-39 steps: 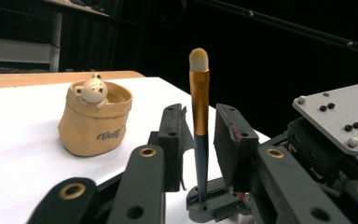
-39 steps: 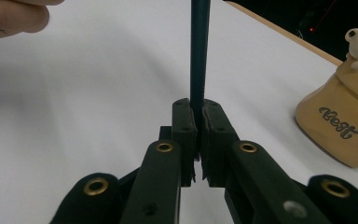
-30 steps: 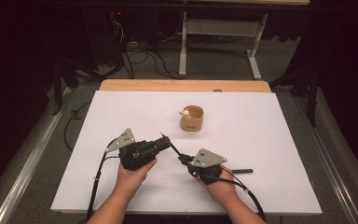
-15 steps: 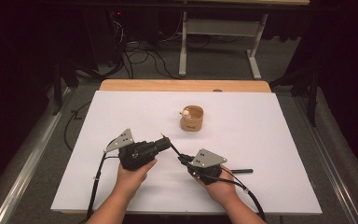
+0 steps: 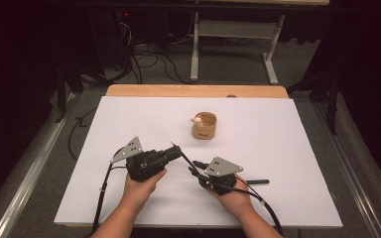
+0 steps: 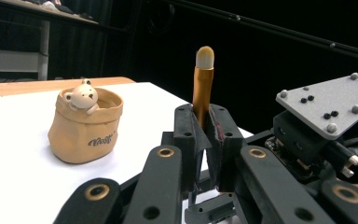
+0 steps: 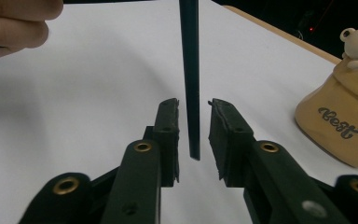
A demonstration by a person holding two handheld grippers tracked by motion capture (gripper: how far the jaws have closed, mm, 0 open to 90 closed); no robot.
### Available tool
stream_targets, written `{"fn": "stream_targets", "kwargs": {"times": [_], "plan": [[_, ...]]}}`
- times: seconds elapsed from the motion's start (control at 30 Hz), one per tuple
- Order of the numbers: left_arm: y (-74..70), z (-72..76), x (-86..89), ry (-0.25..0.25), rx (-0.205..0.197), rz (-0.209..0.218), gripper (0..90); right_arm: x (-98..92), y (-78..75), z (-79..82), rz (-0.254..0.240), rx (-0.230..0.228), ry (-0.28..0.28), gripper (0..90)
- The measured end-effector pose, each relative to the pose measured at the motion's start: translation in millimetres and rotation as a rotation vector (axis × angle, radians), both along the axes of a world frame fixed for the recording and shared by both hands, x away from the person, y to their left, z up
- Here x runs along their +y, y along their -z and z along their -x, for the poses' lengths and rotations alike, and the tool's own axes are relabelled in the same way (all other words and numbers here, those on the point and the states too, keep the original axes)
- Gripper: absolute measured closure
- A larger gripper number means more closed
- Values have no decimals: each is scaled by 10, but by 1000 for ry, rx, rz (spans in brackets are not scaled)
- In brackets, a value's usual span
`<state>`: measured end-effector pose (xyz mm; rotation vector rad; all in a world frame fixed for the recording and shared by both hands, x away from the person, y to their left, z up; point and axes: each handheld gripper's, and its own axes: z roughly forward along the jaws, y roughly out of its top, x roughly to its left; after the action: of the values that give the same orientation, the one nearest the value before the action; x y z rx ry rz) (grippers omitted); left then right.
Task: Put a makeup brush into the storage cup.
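My left gripper is shut on a makeup brush with a gold ferrule and a pale bristle tip that points away in the left gripper view. Its thin black handle hangs between the pads of my right gripper, with a gap on each side. Those jaws have just been opening. In the high view the left gripper and right gripper meet tip to tip near the front of the white table, with the brush running between them.
A tan paper-bag-shaped cup with a small white bear on its rim stands behind the grippers, mid-table; it shows again in the gripper views. A black stick lies on the table to the right of my right hand.
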<state>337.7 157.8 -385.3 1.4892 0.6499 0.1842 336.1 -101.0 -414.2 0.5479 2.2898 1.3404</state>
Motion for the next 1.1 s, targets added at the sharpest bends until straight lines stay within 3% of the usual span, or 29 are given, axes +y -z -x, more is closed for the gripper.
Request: {"fn": "stream_targets", "kwargs": {"times": [0.2,0.47,0.6,1.1], "plan": [[20,-1,-34,3,6,-26,833,-9,-29,12,-38,9,10,647],[81,6,-179,23,14,-119,832,-15,-62,35,-66,-10,0,635],[111,10,-237,31,17,-144,832,-20,-71,41,-62,-23,-8,652],[137,22,-298,38,14,-168,832,-18,-87,70,-80,-38,-17,764]]}}
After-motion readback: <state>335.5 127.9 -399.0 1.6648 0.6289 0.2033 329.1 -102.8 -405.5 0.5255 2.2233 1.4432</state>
